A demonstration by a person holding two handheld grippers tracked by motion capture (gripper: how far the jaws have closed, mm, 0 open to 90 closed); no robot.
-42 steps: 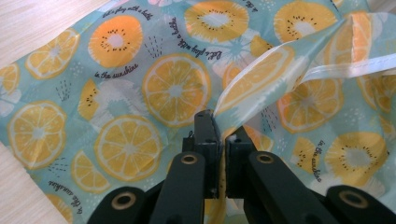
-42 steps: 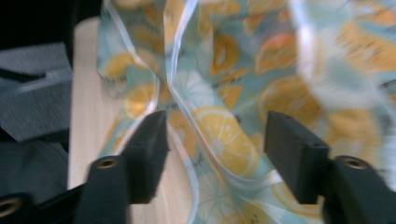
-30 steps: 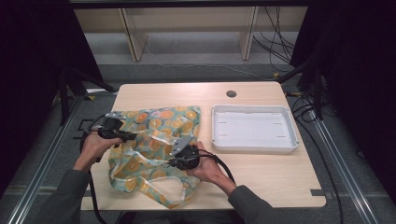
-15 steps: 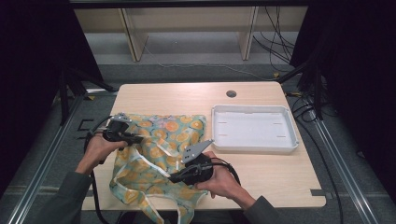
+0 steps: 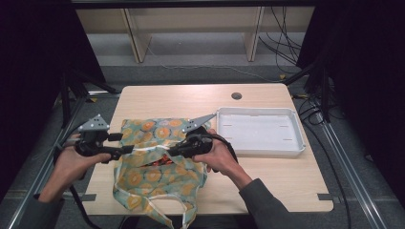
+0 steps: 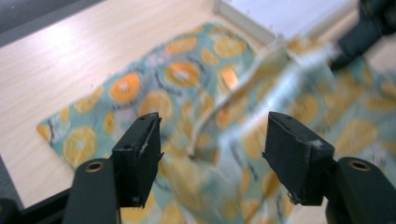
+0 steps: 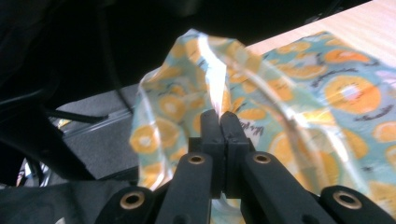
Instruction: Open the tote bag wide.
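Note:
A teal cloth bag (image 5: 157, 179) printed with orange slices lies on the wooden table (image 5: 191, 98), and its straps hang over the front edge. My right gripper (image 5: 171, 153) is shut on the bag's upper rim and holds it lifted; in the right gripper view the cloth rises from between the closed jaws of that gripper (image 7: 219, 116). Something red-orange (image 5: 160, 161) shows inside the bag's mouth. My left gripper (image 5: 125, 149) hovers at the bag's left edge. Its jaws have just been opening, and in the left gripper view this gripper (image 6: 212, 126) stands wide with the bag (image 6: 187, 93) below, untouched.
A white shallow tray (image 5: 267, 152) sits on the right half of the table, close to the right hand. A round cable hole (image 5: 236, 96) lies near the far edge. Bare wood stretches behind the bag, and dark frame legs stand off the table's left side.
The left gripper has let go of the bag's edge, opened, and drawn back to the left. The right gripper has risen with the bag's rim, so the mouth stands lifted.

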